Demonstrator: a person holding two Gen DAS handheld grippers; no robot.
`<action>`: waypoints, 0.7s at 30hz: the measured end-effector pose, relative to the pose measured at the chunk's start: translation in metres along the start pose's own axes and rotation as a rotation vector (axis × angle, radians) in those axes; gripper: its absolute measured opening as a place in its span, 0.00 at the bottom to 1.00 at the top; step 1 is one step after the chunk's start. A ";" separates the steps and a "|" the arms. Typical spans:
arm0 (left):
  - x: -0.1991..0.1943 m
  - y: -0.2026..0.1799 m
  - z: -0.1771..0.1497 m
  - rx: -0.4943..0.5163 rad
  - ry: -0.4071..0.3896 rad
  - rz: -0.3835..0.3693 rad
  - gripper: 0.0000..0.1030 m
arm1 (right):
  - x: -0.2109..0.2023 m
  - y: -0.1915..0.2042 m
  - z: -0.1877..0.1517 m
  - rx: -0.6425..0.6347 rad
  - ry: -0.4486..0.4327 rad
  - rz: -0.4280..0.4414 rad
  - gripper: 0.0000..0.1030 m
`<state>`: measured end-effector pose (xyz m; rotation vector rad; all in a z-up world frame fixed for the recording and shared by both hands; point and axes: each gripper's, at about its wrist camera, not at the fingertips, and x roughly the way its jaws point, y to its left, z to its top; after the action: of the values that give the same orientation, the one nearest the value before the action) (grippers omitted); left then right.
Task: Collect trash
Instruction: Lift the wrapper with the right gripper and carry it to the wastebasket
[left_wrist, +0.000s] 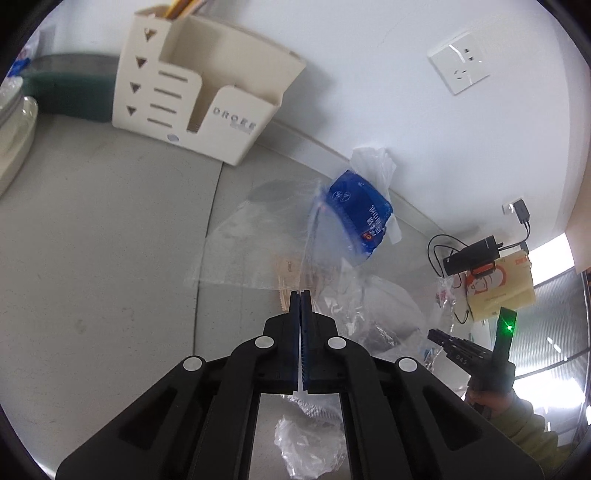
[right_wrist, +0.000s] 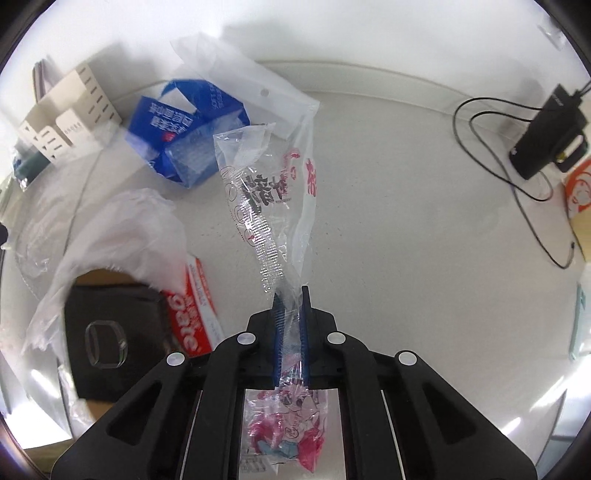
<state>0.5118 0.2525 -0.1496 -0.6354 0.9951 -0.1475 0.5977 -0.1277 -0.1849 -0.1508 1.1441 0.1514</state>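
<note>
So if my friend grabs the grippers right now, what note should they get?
Left gripper: shut on a clear plastic bag, lifted off the table.
Right gripper: shut on a printed wrapper, also lifted.
Still on the grey table: blue packet, white plastic bag, red toothpaste box.
Done: two pieces picked up.
Left: drop both in the trash, which is not in view, then collect the rest.
</note>
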 end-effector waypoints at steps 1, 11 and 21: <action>-0.006 0.000 0.001 0.010 -0.009 -0.001 0.00 | -0.002 0.003 -0.004 0.008 -0.010 -0.010 0.08; -0.060 0.007 0.000 0.073 -0.064 0.033 0.00 | -0.086 0.014 -0.049 0.082 -0.119 -0.058 0.08; -0.135 -0.021 -0.050 0.110 -0.150 0.070 0.00 | -0.133 0.028 -0.110 0.019 -0.182 0.047 0.08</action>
<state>0.3998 0.2672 -0.0573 -0.5036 0.8574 -0.0910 0.4401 -0.1276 -0.1093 -0.0911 0.9673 0.1922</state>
